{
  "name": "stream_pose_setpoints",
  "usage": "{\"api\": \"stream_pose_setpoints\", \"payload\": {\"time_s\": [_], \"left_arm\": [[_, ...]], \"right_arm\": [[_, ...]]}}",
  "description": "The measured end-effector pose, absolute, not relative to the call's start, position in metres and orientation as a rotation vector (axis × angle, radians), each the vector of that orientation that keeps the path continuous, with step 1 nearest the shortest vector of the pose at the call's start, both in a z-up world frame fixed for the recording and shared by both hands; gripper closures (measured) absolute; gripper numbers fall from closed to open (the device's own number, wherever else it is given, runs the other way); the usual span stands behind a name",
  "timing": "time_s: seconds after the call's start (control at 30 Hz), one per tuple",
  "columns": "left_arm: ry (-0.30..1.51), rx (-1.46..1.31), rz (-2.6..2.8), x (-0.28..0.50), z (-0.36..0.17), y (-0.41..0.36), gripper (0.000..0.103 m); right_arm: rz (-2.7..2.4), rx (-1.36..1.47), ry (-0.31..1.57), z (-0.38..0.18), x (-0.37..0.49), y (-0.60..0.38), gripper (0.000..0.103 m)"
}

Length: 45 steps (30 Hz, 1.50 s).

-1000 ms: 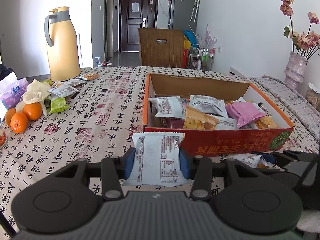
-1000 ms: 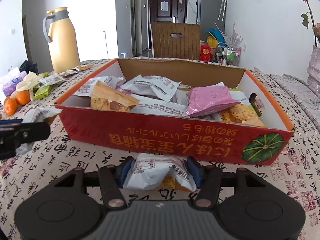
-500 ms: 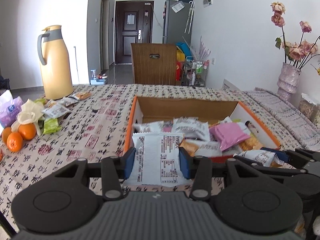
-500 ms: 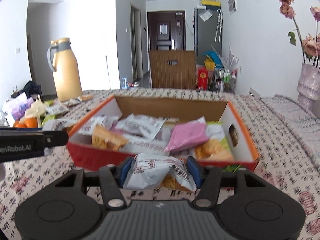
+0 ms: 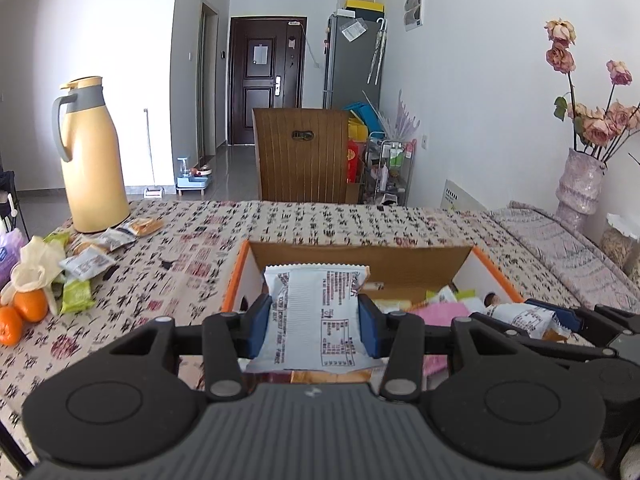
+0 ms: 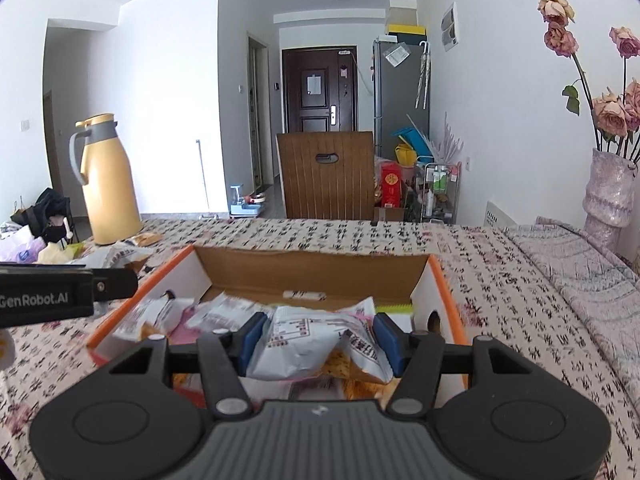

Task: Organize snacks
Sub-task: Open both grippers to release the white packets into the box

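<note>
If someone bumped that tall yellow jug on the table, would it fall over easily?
Possibly. The jug is tall on a fairly narrow base, so a high push might tip it. It stands on a soft-looking tablecloth, which may steady it less.

Bright, even daylight from the left, white walls [image 5: 100, 20] near blown out. Heavy fisheye bend and dark vignette at corners. Right wrist view slightly motion-blurred on the tablecloth [image 6: 520, 300].

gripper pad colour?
Blue pads on black fingers; clearest in the left wrist view.
</note>
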<state>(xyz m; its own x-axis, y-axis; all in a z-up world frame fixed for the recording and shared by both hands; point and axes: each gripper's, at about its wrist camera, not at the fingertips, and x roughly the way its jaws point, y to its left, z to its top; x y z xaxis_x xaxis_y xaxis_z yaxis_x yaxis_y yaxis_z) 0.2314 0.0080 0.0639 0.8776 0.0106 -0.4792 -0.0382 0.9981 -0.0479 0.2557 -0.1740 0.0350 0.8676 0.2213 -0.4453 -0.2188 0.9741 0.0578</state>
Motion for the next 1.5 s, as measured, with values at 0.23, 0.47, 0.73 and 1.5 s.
{"api": "stream_pose_setpoints", "payload": {"time_s": [0.23, 0.47, 0.73, 1.5], "left_arm": [[0.486, -0.070, 0.034, 0.267, 0.064, -0.001, 0.057], [0.492, -0.049, 0.059, 0.297, 0.045, -0.006, 0.057], [0.492, -0.068, 0.065, 0.305, 0.023, 0.005, 0.057], [0.418, -0.103, 0.105, 0.272, 0.053, 0.011, 0.000]], "right_arm": [[0.208, 0.023, 0.438, 0.034, 0.290, -0.178, 0.046], [0.192, 0.035, 0.411, 0.025, 0.321, -0.181, 0.046], [0.213, 0.041, 0.454, 0.000, 0.330, -0.184, 0.045], [0.175, 0.050, 0.416, 0.021, 0.304, -0.190, 0.000]]}}
